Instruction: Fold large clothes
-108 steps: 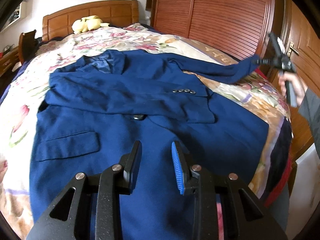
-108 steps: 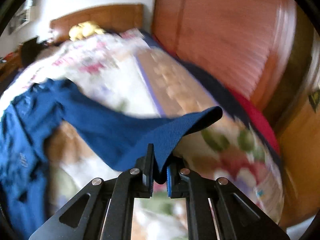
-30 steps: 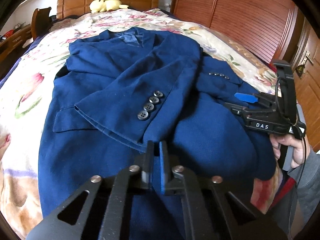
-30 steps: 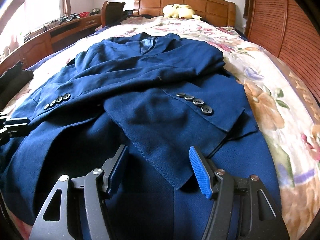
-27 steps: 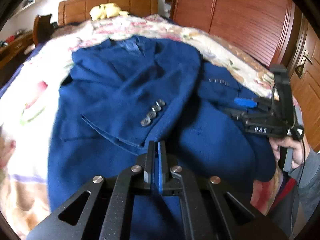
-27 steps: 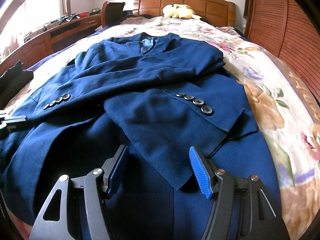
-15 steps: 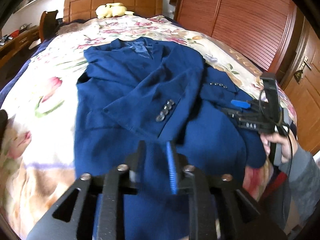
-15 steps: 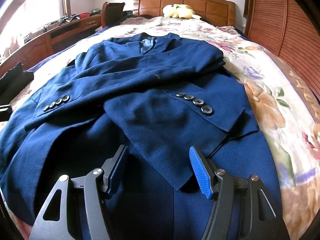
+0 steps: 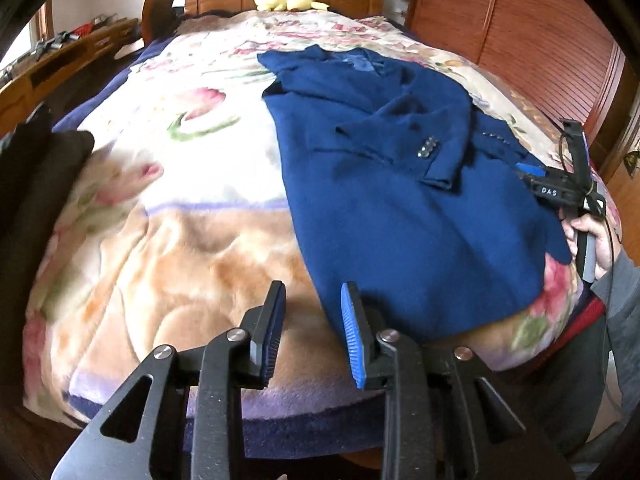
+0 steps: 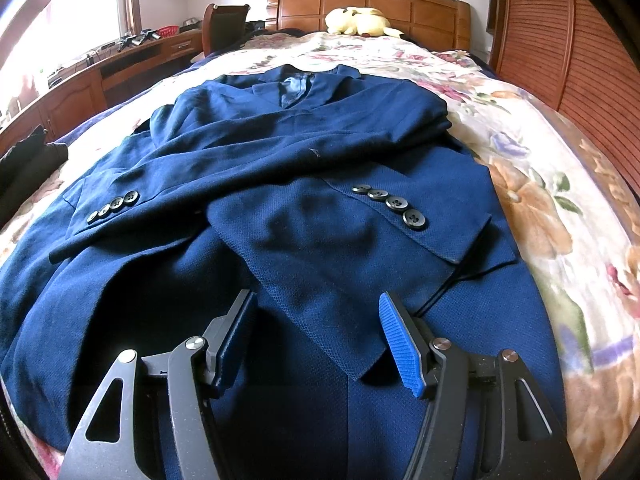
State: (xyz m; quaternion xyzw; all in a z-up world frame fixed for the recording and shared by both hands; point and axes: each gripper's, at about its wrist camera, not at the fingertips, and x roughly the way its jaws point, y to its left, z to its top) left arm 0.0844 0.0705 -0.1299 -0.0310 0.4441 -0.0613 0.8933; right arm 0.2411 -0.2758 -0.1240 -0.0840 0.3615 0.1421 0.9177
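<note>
Bed (image 9: 168, 240) fills both views, covered by a floral blanket (image 10: 532, 184); wooden headboard (image 10: 368, 0) at top centre, a yellow plush toy (image 10: 356, 22) against it.

Navy suit jacket (image 10: 320, 240) lies flat on the blanket, collar toward the headboard, hem toward the cameras; long axis runs top to bottom of the right wrist view. Both sleeves are folded across the chest: one cuff (image 10: 116, 208) with buttons at mid-left, the other cuff (image 10: 404, 216) at mid-right.

Right tool (image 10: 320, 332), bottom centre of its view, hangs directly over the jacket's lower half, jaws wide apart, nothing between the pads; the near sleeve edge lies just ahead of it.

Left tool (image 9: 312, 328), bottom centre of the left wrist view, sits off the cloth over bare blanket; the jacket's hem corner (image 9: 352, 308) lies just to the right of it. Its jaws are opening, with nothing between them.

Judgement: sleeves are in, body fold remains. The hem runs crosswise between the two tools; the right one is already over cloth, while the left must shift rightward to reach its hem corner.
</note>
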